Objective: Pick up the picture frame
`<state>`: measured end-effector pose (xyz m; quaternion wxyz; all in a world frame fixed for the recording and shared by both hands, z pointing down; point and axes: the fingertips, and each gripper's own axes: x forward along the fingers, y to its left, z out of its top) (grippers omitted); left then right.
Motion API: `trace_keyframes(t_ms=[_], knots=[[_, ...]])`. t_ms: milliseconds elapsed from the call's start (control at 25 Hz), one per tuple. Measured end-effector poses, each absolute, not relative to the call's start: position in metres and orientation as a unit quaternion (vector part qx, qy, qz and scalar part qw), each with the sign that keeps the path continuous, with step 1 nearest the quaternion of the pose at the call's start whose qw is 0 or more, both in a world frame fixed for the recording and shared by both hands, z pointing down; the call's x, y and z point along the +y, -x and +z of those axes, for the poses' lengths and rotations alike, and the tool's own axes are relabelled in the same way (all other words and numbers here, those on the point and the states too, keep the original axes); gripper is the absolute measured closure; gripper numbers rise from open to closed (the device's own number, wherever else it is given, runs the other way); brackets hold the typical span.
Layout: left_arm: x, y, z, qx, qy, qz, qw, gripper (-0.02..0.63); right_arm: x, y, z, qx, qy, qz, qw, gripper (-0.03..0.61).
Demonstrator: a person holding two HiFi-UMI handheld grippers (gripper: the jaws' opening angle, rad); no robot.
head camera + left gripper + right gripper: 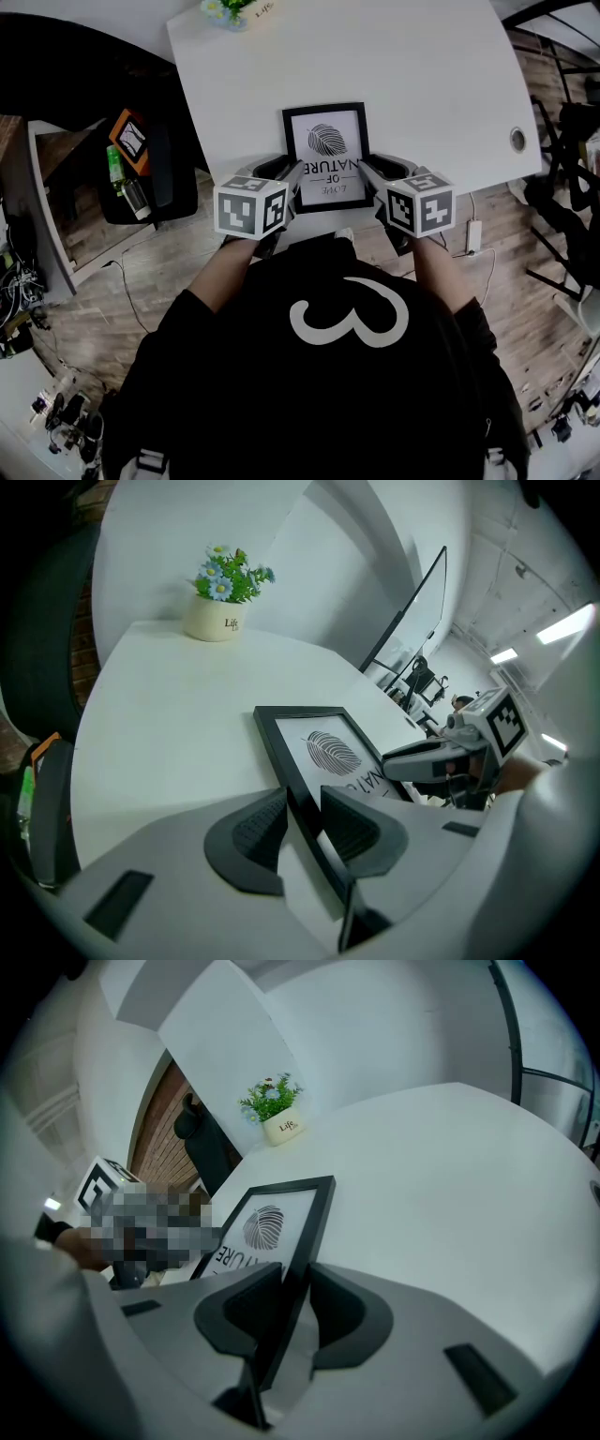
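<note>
A black picture frame [325, 153] with a leaf print lies flat on the white table [422, 75], close to its near edge. My left gripper [293, 169] is at the frame's left side. In the left gripper view the frame's left bar [281, 752] runs between the jaws of that gripper [305, 822], with a thin gap at the pads, so it is open. My right gripper [361, 164] is at the frame's right side. In the right gripper view this gripper [295, 1302] has its pads against the right bar [314, 1218], shut on it.
A small pot of blue flowers [230, 11] stands at the table's far edge. A cable hole [517, 139] sits near the table's right corner. A dark chair [56, 75] and a low shelf with bottles [131, 159] are on the left, over a wooden floor.
</note>
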<state>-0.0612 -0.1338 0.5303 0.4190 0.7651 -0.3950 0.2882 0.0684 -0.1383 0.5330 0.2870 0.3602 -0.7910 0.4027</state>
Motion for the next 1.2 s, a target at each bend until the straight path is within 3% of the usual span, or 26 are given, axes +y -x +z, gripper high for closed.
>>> trace_keyframes(t_ms=[720, 1200], knots=[[-0.1341, 0.062, 0.5314, -0.423, -0.761, 0.297, 0.392, 0.495, -0.1383, -0.0684, 0.5329, -0.792, -0.379, 0.393, 0.273, 0.476], [-0.1333, 0.0631, 0.5301, -0.436, -0.747, 0.283, 0.415, 0.506, -0.1376, -0.0697, 0.5309, -0.789, -0.383, 0.401, 0.264, 0.483]])
